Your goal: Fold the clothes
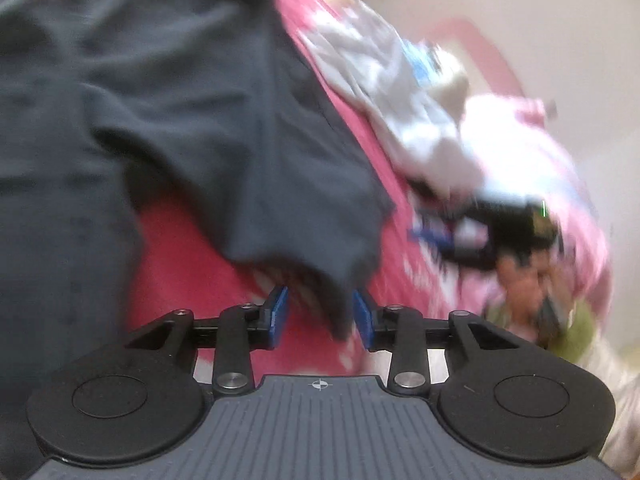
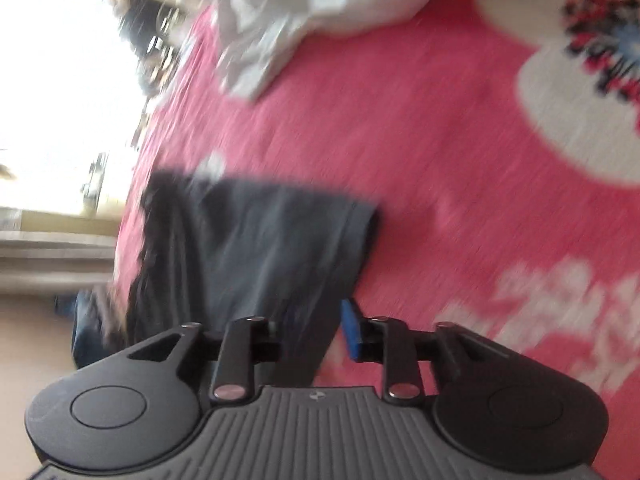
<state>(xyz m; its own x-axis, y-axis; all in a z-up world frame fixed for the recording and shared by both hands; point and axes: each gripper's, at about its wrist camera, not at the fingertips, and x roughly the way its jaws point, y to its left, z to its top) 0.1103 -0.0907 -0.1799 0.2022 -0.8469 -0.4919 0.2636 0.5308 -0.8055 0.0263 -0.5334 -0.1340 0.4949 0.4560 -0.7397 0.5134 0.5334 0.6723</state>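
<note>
A dark grey garment (image 1: 168, 112) lies spread over the pink bed cover (image 1: 168, 256) in the left wrist view. One corner of it droops down between the blue pads of my left gripper (image 1: 322, 314), whose jaws stand apart without pinching it. In the right wrist view a folded part of the same dark garment (image 2: 256, 248) lies on the pink cover (image 2: 400, 128). It runs in between the jaws of my right gripper (image 2: 314, 334), which are parted. Its right blue pad (image 2: 352, 330) shows beside the cloth's edge; the left pad is hidden by the cloth.
White and light clothes (image 1: 404, 108) are heaped at the far side of the bed, seen also as a white pile (image 2: 288, 4). A person (image 1: 532, 280) sits beyond the bed's edge. A bright window (image 2: 60, 80) and the bed's edge lie left.
</note>
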